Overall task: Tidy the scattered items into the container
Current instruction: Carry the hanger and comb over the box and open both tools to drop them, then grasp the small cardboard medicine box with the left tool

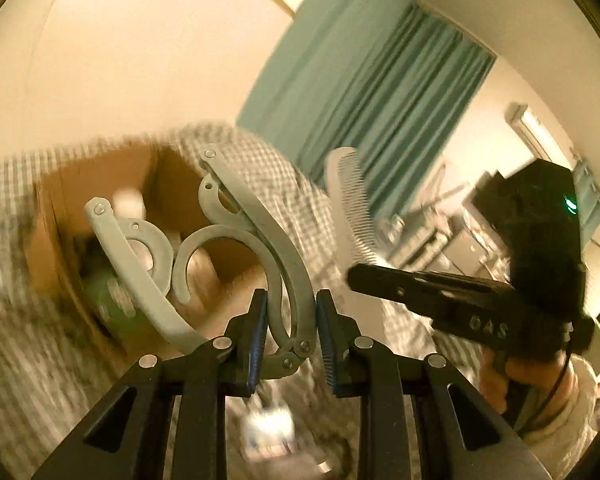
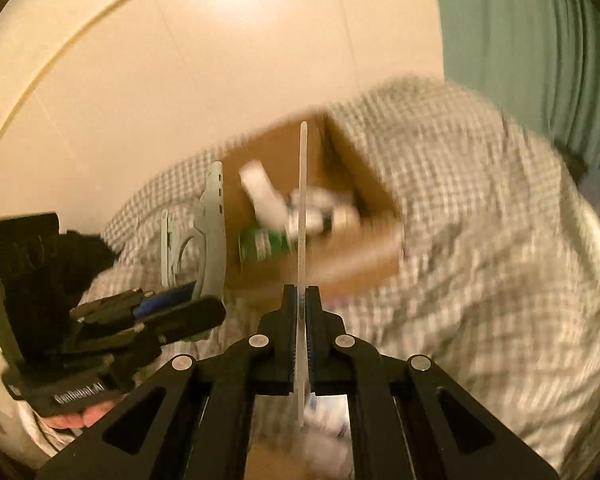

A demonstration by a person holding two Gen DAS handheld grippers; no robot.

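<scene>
Two loads hang above the checked cloth [image 2: 460, 200] — carry both over the open cardboard box [image 2: 340, 248] before letting go. Left tool [image 1: 290, 312], nearly closed, pinches a grey folding hanger [image 1: 260, 216]; right tool [image 2: 302, 308] is clamped tight on a white comb [image 2: 302, 200].

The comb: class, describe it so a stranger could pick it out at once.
Find the cardboard box on the checked cloth. In front of it, the right gripper grips a white comb that stands upright. Unlike the grey folding hanger in the left gripper, it is straight and fine-toothed.
</scene>
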